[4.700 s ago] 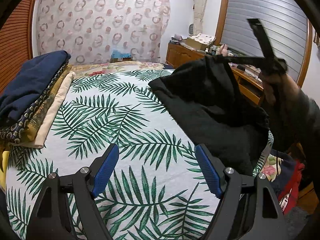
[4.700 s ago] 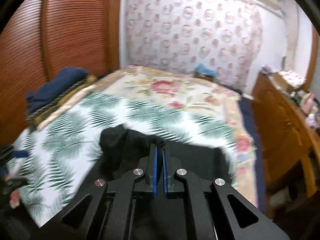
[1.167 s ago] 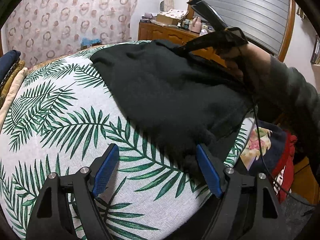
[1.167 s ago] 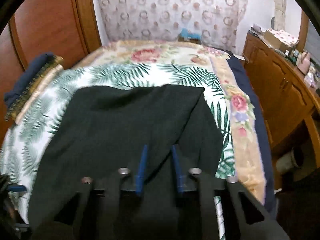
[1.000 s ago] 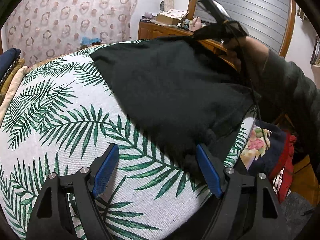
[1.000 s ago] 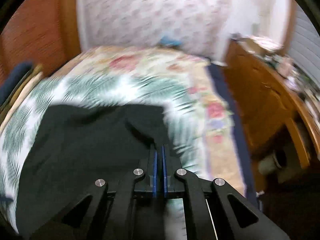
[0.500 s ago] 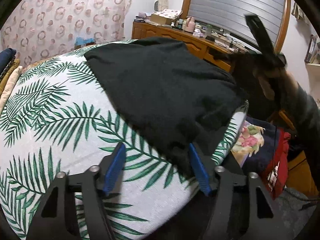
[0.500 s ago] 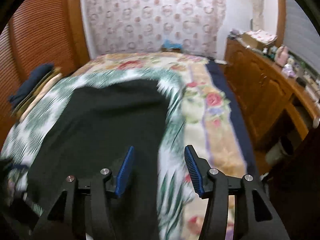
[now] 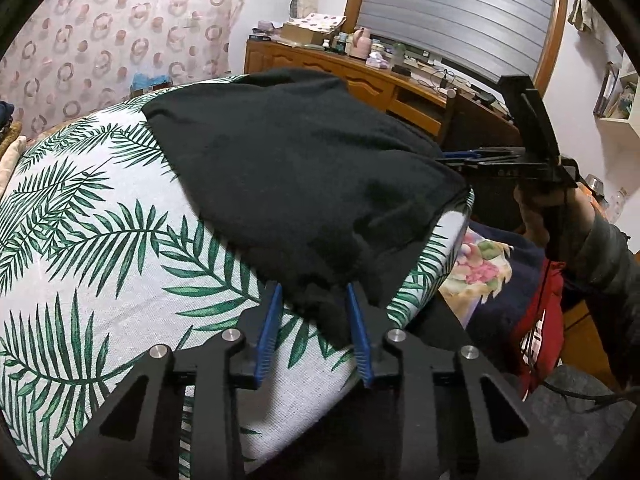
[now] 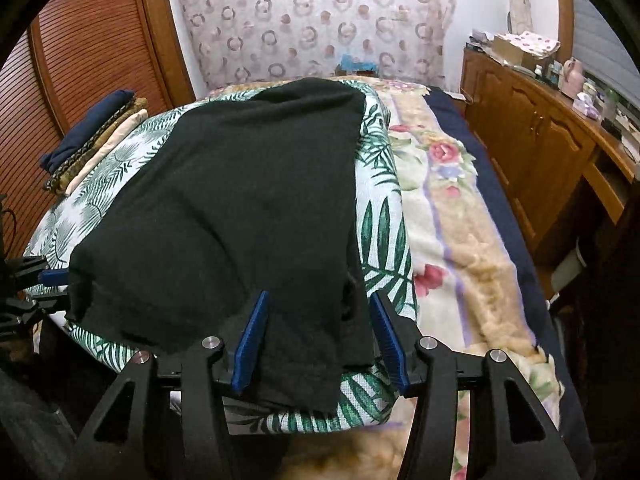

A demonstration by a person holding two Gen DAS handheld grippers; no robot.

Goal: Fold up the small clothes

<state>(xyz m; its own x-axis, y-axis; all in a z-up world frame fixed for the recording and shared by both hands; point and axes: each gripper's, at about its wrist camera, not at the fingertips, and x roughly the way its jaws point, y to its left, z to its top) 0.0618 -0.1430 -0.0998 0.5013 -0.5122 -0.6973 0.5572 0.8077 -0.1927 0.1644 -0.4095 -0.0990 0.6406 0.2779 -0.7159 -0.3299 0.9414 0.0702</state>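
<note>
A black garment lies spread flat on the palm-leaf sheet at the bed's near end; it also shows in the right wrist view. My left gripper is open, its blue pads on either side of the garment's near left corner. My right gripper is open, its pads on either side of the near right corner, which hangs over the bed edge. The right gripper also shows in the left wrist view, beside the garment's right edge.
A stack of folded cloths lies at the bed's far left by the wooden wardrobe. A floral blanket covers the bed's right side. A wooden dresser with clutter runs along the right wall. Red and navy cloth lies below the bed's corner.
The right gripper laid the garment flat on the bed, let go and opened. The left gripper's jaws have narrowed around the near left corner.
</note>
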